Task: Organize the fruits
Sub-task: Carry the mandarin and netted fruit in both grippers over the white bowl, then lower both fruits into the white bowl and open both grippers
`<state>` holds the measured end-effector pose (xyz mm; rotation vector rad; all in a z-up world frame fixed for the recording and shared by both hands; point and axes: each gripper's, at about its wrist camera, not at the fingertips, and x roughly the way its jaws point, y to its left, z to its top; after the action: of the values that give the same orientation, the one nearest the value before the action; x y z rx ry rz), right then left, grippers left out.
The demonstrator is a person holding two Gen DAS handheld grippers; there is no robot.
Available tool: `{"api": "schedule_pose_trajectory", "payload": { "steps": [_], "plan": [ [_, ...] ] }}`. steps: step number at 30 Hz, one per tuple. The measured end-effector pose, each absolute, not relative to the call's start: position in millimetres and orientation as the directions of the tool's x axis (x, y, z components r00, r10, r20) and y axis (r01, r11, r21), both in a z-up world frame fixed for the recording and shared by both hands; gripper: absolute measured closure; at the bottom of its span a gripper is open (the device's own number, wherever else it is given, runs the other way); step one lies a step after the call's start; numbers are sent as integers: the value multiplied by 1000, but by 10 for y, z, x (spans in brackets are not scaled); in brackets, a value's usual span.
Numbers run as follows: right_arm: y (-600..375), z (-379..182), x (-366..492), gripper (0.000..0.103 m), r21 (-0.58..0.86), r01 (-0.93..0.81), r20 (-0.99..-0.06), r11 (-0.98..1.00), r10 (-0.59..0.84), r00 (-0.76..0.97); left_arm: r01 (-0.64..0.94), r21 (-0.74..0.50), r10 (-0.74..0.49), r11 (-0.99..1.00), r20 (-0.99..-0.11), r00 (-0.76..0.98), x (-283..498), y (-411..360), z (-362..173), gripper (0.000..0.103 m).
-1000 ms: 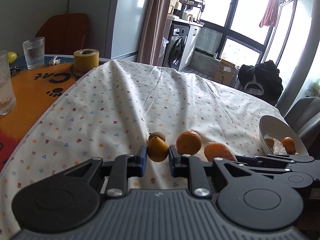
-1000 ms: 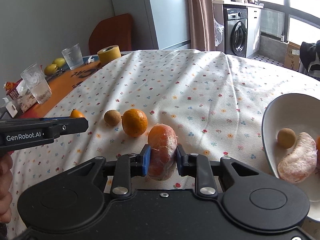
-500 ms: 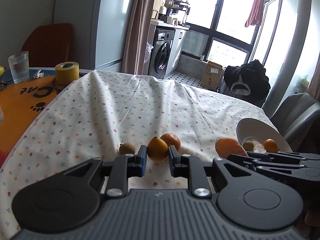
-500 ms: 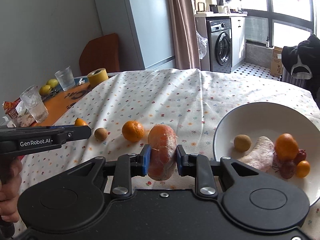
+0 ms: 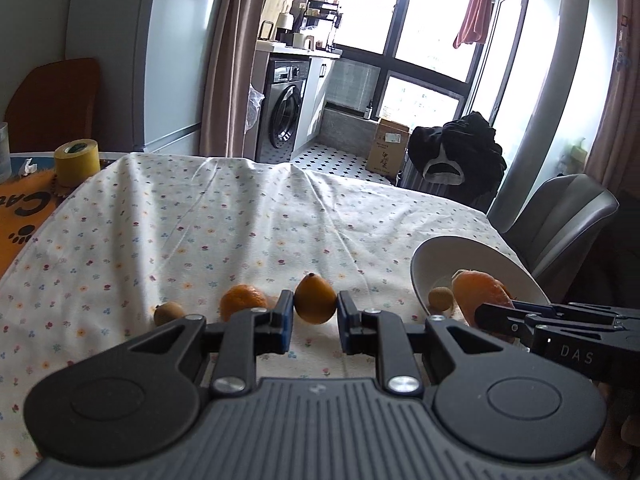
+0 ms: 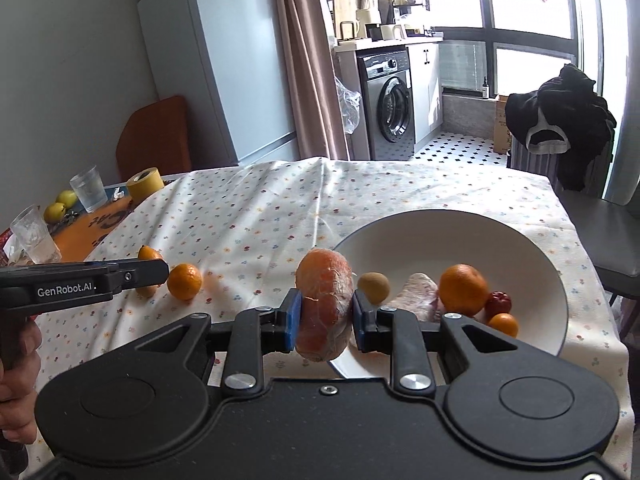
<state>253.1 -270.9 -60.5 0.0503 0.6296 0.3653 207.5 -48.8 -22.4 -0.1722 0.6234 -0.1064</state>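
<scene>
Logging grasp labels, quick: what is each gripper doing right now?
Left gripper: shut on the small orange fruit.
Right gripper: shut on the peeled citrus, near the white bowl.

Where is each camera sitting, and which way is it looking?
Left wrist: on the left gripper, facing across the flowered tablecloth toward the windows; its fingers pinch a small orange fruit.
Right wrist: on the right gripper, facing the white bowl; it grips a peeled citrus, and a hand shows at the left edge.
Shared: the bowl, the mandarin on the cloth, the washing machine.
</scene>
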Motion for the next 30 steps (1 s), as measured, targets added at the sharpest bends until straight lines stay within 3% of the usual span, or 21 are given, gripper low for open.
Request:
{"api": "schedule_pose_trajectory", "payload": {
  "steps": [21, 25, 30],
  "plan": [
    [-3421, -750, 2529, 77, 185, -193, -577, 964, 265, 773, 157, -180, -233, 971, -581, 780, 2304, -1127, -278, 82],
    [-3433, -785, 2512, 61, 193, -201, -565, 961, 276, 778, 176, -179, -248, 968, -588, 770, 2335, -1224, -306, 82],
    [-3563, -765, 2508, 60, 210, -164, -557, 964, 256, 790, 204, -176, -269, 963, -596, 757, 2357, -1339, -317, 82]
  ]
}}
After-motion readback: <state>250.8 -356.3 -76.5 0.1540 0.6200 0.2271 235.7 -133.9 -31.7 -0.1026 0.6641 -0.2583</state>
